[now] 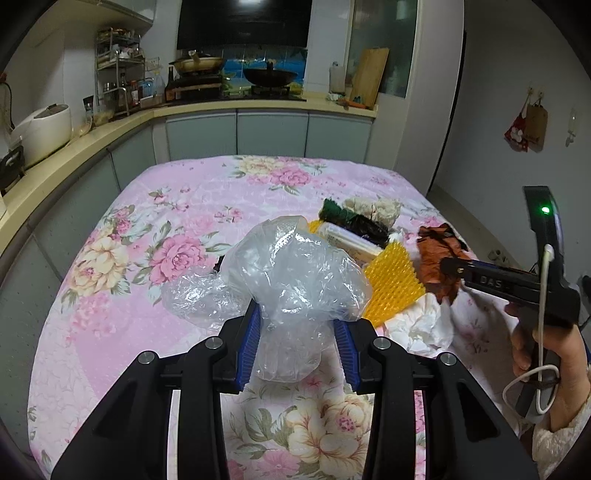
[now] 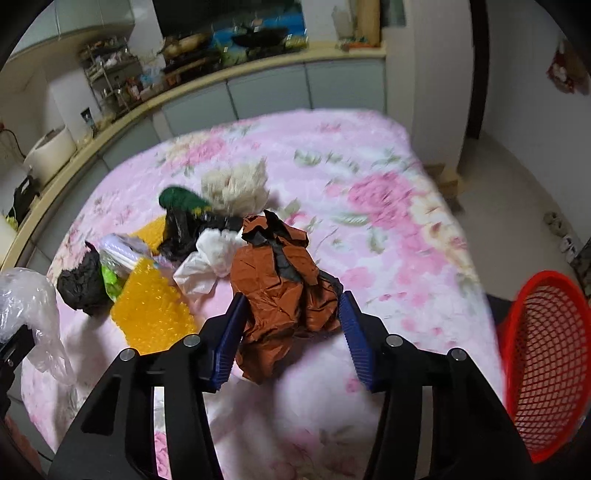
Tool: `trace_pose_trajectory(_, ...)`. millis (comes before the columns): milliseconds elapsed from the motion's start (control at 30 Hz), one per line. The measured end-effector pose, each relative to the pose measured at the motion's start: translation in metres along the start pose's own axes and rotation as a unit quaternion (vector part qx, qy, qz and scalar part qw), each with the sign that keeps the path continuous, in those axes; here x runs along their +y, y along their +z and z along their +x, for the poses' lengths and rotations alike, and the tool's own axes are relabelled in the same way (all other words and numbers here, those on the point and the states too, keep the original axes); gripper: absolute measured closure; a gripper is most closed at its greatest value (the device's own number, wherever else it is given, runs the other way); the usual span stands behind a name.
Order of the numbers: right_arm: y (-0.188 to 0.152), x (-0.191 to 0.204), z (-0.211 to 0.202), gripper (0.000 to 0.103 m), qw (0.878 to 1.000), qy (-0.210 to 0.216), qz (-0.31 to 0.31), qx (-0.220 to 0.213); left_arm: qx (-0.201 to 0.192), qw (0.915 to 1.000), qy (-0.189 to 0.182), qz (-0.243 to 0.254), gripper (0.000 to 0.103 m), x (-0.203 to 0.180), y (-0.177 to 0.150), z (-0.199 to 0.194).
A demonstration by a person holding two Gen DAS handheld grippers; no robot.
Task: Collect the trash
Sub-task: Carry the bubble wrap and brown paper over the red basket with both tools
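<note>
Crinkled clear plastic bag (image 1: 291, 273) bulges between ribbed blue pads (image 1: 248, 341).

A pink floral tablecloth (image 1: 177, 229) covers the table, and a beige counter (image 1: 92, 136) wraps around it from nine o'clock to one o'clock. On that counter a white rice cooker (image 1: 42, 127) stands at ten o'clock beside a metal spice rack (image 1: 118, 70), with a pan (image 1: 197, 63) and a dark wok (image 1: 270, 75) under a black range hood (image 1: 243, 22) at twelve. A wooden cutting board (image 1: 370, 75) leans at one o'clock, and a brown paper bag (image 1: 536, 123) hangs on the wall at two o'clock.
</note>
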State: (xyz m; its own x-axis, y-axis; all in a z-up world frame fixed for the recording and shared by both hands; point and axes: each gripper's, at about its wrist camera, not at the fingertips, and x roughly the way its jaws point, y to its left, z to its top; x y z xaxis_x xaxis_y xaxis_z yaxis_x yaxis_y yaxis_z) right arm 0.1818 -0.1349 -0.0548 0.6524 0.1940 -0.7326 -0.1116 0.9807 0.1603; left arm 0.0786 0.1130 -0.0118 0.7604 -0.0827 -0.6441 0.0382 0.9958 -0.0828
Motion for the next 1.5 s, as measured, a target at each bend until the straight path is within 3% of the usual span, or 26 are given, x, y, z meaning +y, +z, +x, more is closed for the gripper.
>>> trace_pose_trajectory(200, -0.01, -0.007, -0.039, 0.053, 0.999, 0.007, 0.012, -0.034, -0.029, 0.9995, -0.012, -0.002, 0.067, -0.002, 0.004, -0.018)
trace_pose_trajectory(433, -0.02, -0.013, -0.074, 0.053, 0.998, 0.019, 0.028, -0.055, -0.029, 0.9993, -0.018, 0.012, 0.067, -0.02, 0.008, -0.021)
trace_pose_trajectory(867, -0.031, -0.071, -0.119, 0.053, 0.993, -0.025, 0.074, -0.092, -0.031, 0.9932, -0.076, 0.083, 0.067, -0.102, 0.025, -0.009)
trace_pose_trajectory(1167, -0.049, -0.136, -0.147, 0.053, 0.982, -0.095, 0.126, -0.103, -0.003, 0.9827, -0.13, 0.132, 0.066, -0.18, 0.033, 0.019)
trace_pose_trajectory(1500, -0.073, -0.21, -0.152, 0.052, 0.962, -0.174, 0.195, -0.076, 0.044, 0.9579, -0.193, 0.208, 0.066, -0.287, 0.027, 0.057)
